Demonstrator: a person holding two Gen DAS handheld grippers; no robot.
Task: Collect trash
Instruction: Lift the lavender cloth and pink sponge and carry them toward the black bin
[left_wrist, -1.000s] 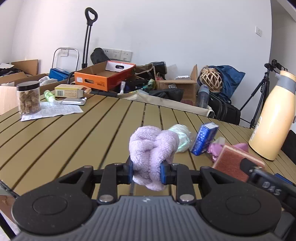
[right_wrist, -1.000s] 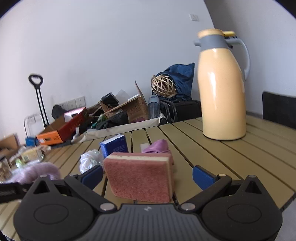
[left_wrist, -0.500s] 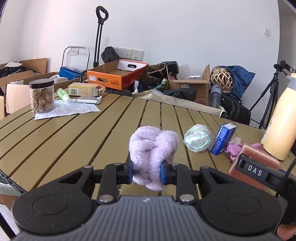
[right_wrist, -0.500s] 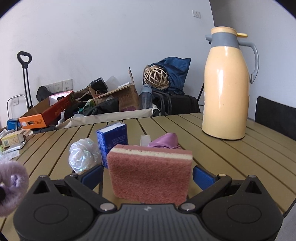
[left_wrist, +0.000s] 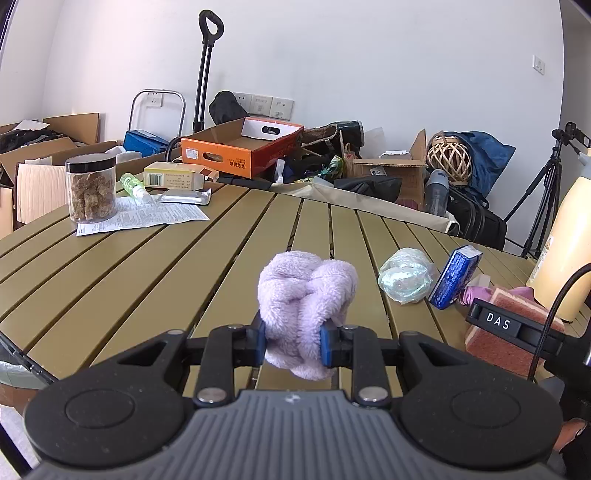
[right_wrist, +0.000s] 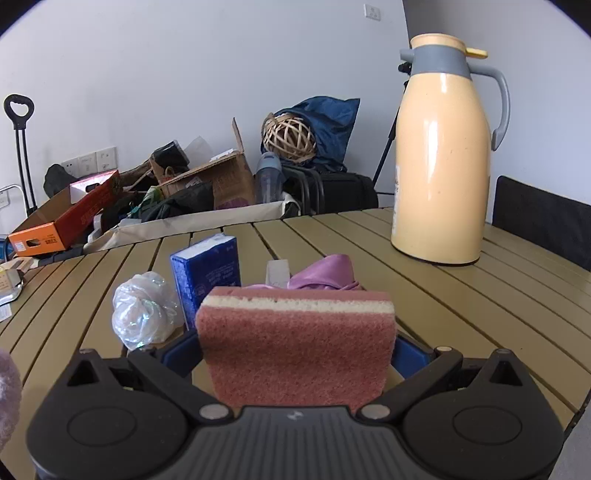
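My left gripper (left_wrist: 291, 343) is shut on a fluffy lilac cloth (left_wrist: 306, 295), held just above the slatted table (left_wrist: 147, 277). A pink scouring sponge (right_wrist: 295, 332) stands on edge between the jaws of my right gripper (right_wrist: 297, 350). The blue pads sit right at its two ends without squeezing it. Beyond the sponge lie a crumpled clear plastic ball (right_wrist: 142, 310), a small blue box (right_wrist: 207, 273) and a purple wrapper (right_wrist: 325, 273). In the left wrist view the plastic ball (left_wrist: 404, 275) and blue box (left_wrist: 456, 277) lie right of the cloth.
A tall cream thermos jug (right_wrist: 441, 166) stands at the right of the table. A jar of snacks (left_wrist: 90, 188), a printed sheet (left_wrist: 147, 218) and small packs lie at the far left. Boxes, bags and a tripod crowd the floor behind.
My right gripper has moved forward around the sponge, which now fills the gap between its pads; the jaws have kept their width. The left gripper still grips the cloth.
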